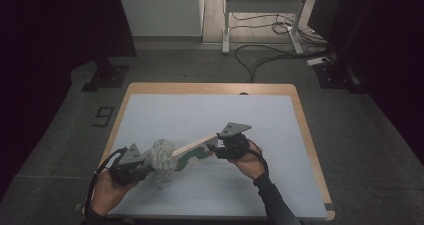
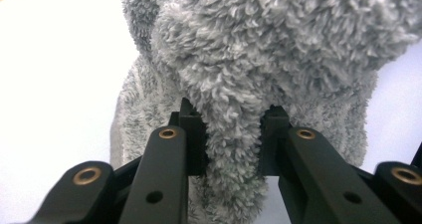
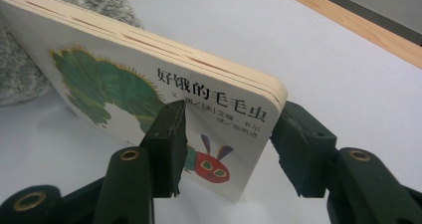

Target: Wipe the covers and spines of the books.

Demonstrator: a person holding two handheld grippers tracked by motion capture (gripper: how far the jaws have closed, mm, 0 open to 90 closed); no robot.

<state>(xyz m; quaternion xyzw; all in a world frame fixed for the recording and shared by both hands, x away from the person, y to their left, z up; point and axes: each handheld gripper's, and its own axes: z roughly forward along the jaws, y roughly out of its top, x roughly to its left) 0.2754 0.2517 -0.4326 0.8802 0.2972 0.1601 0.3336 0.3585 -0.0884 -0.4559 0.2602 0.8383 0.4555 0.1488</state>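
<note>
Grey fleece: my left gripper (image 2: 231,134) has its two black jaws pinched shut on a fold of a fluffy grey cloth (image 2: 259,50); in the left gripper view the pile bulges out above and below the pads.
Landmark: I place everything against the board book (image 1: 192,151), a thick children's book with a green caterpillar on a white cover.
Book's place: I see it near the front middle of the pale mat (image 1: 200,115) that covers the wooden table (image 1: 300,115), lifted off the surface and tilted, its right end higher than its left.
Right gripper: my right gripper (image 3: 226,139) clamps the book's right end, one pad flat on the cover beside the caterpillar's red head, the other behind the back cover.
Right hand: in the high view my right hand (image 1: 250,162) sits just right of the book, in a dark sleeve.
Cloth's place: the cloth (image 1: 162,160) touches the book's lower left end and wraps around it; I cannot tell how far the book reaches inside.
Left hand: my left hand (image 1: 107,192) lies left of the book, beyond the cloth, near the table's front edge.
Cover print: black Chinese characters run along the book's cover, near its top edge.
Behind the book: far beyond the table, cables (image 1: 260,55) trail over a grey floor.
</note>
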